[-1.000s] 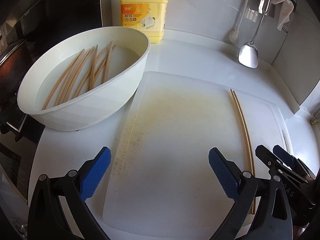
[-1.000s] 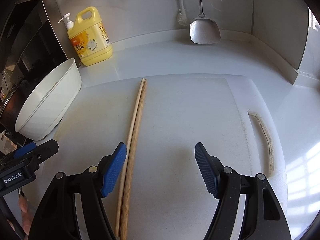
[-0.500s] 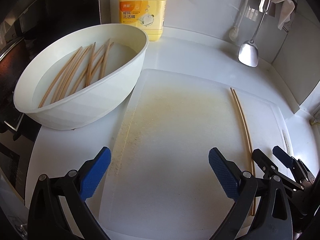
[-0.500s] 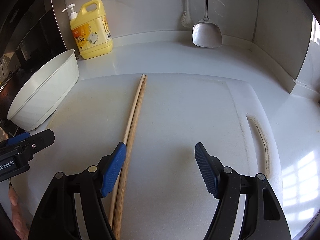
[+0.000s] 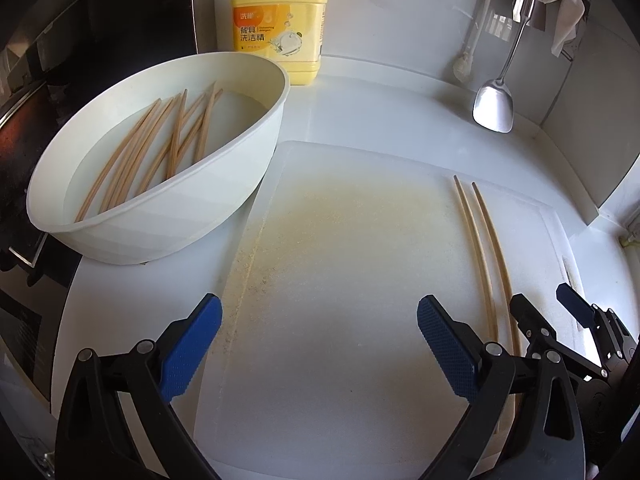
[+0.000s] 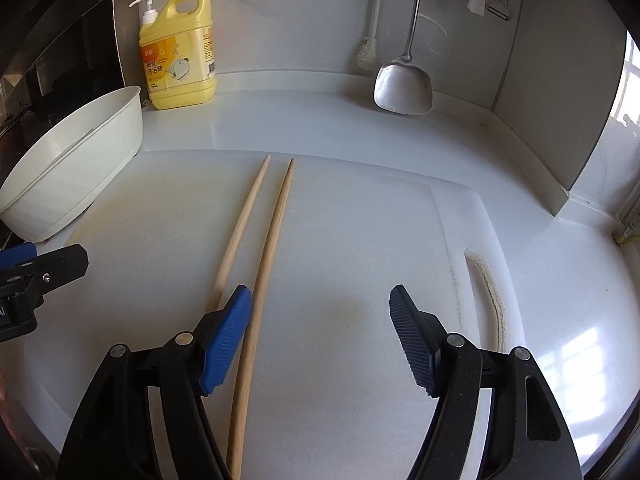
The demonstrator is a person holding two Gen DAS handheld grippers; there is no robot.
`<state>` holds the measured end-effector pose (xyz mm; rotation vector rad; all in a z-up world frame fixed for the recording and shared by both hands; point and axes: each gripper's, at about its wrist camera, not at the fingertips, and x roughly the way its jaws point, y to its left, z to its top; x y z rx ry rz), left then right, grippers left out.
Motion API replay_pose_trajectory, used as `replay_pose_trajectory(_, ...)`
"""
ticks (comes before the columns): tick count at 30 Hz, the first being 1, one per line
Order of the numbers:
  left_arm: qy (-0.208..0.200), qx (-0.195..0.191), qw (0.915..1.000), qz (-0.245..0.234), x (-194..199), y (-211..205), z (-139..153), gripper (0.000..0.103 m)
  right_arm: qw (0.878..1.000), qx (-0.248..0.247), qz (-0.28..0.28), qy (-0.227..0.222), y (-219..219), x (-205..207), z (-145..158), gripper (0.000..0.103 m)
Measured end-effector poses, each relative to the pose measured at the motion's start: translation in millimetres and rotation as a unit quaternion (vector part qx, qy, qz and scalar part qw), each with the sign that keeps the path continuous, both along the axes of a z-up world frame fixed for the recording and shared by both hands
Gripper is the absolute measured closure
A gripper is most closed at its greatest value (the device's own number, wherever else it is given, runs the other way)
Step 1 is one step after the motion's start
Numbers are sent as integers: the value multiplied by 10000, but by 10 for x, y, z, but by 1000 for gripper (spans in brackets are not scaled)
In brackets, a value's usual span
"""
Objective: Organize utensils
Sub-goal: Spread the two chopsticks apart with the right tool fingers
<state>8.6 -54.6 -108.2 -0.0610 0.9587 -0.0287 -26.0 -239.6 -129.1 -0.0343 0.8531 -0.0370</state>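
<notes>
Two light wooden chopsticks (image 6: 274, 240) lie lengthwise on the white cutting board (image 6: 360, 220), spread a little apart at their far tips. My right gripper (image 6: 320, 340) is open just above the board. Its left blue pad (image 6: 228, 336) sits between the two sticks and hides part of the left one. In the left wrist view the same pair (image 5: 480, 258) lies on the board's right side, with the right gripper (image 5: 552, 312) at its near end. My left gripper (image 5: 318, 344) is open over the board (image 5: 340, 280), holding nothing. Several more chopsticks (image 5: 160, 148) lie in the white bowl (image 5: 180, 224).
A yellow detergent bottle (image 5: 280, 20) stands against the back wall behind the bowl. A steel spatula (image 5: 494, 108) and a brush hang on the wall at the back right. A dark stove (image 5: 24, 120) borders the counter on the left, a wall panel on the right.
The two chopsticks on the board lay side by side and are now parted. The right gripper has rolled and its left finger now sits between them. The left gripper stayed put.
</notes>
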Motion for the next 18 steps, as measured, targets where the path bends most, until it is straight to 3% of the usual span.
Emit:
replay_pose_trajectory(4,-3,-5,10000,0,-5,-21,-4,7,9997,232,15,-24,-76,-7,19,35)
replay_pose_trajectory(14,-12,-60,9999,-87,5,-165,5,7,9998,-136,-106,-60,-138,-38,-82,35)
replay_pose_trajectory(18,-39,-81,9997,-218,19,-322,-10,7,9997,141,-195,-20,-315,-1,-100,35)
